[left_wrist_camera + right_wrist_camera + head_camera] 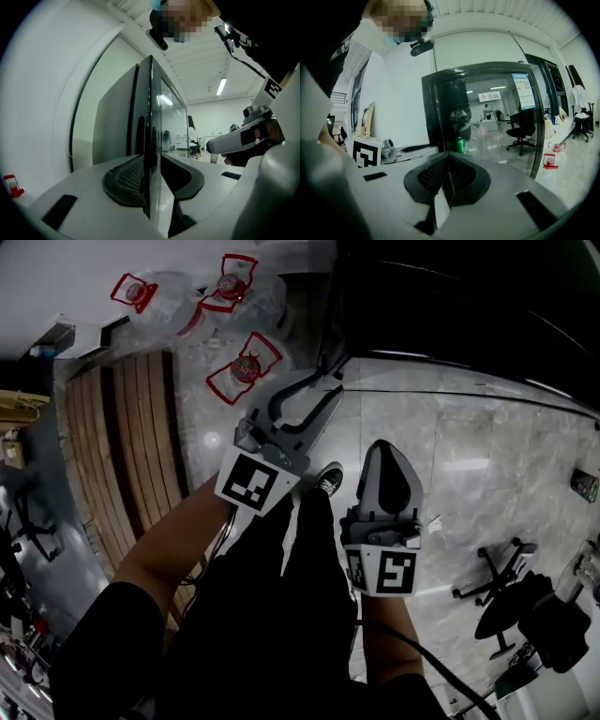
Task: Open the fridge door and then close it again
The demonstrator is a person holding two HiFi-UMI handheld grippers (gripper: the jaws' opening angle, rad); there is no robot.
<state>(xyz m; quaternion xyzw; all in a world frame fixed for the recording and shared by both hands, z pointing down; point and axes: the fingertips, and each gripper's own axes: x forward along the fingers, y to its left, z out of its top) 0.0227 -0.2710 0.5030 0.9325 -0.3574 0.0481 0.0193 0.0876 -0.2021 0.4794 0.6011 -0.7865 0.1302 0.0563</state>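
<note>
The black fridge (450, 306) stands at the top of the head view. Its glass door (497, 117) fills the right gripper view, with a green can (461, 145) behind the glass. In the left gripper view, the door's upright edge (151, 117) runs between the two pads of my left gripper (152, 176), which is shut on it. From above, the left gripper (328, 371) reaches the fridge's front corner. My right gripper (382, 448) hangs lower right over the floor, away from the fridge. Its jaws (449, 176) are shut and hold nothing. How far the door stands open is unclear.
Shrink-wrapped water bottles with red labels (239, 287) lie on the floor left of the fridge, another pack (246, 367) close under my left gripper. A slatted wooden bench (122, 446) runs along the left. An office chair (506, 587) stands at the right. My shoe (328, 479) is between the grippers.
</note>
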